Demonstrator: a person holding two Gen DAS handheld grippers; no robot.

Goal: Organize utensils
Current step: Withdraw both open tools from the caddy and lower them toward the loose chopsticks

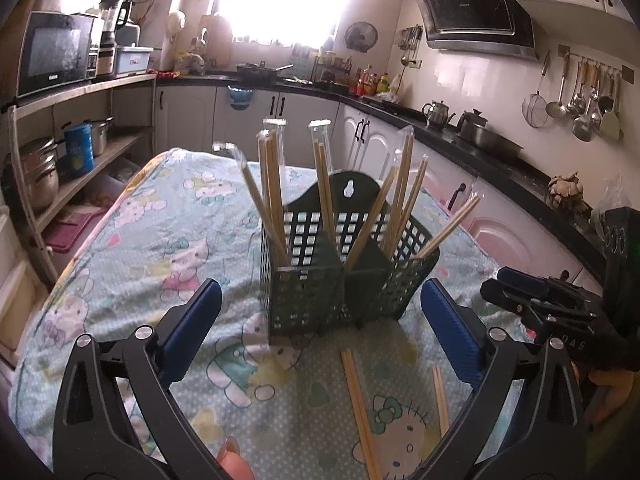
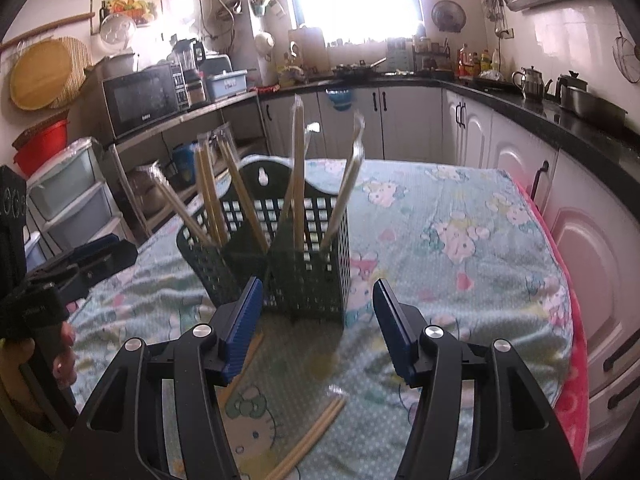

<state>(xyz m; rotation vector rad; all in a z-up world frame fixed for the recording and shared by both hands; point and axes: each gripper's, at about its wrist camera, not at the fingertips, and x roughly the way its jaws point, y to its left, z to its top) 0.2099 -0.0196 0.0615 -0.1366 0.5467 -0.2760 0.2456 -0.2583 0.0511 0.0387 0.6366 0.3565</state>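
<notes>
Left wrist view: left gripper (image 1: 320,312) and right gripper (image 2: 318,304) both gape empty; two wrapped chopstick pairs (image 1: 360,408) lie loose, microwave (image 1: 56,54) label perhaps "Galanz".

Both cameras ride low, angled down across the tabletop (image 1: 132,232) under its pale cartoon-print cloth. The left view sits close, facing the dark green perforated plastic chopstick basket (image 1: 344,280) from its left; the right view faces that basket (image 2: 296,276) from the other side, toward the window.
</notes>
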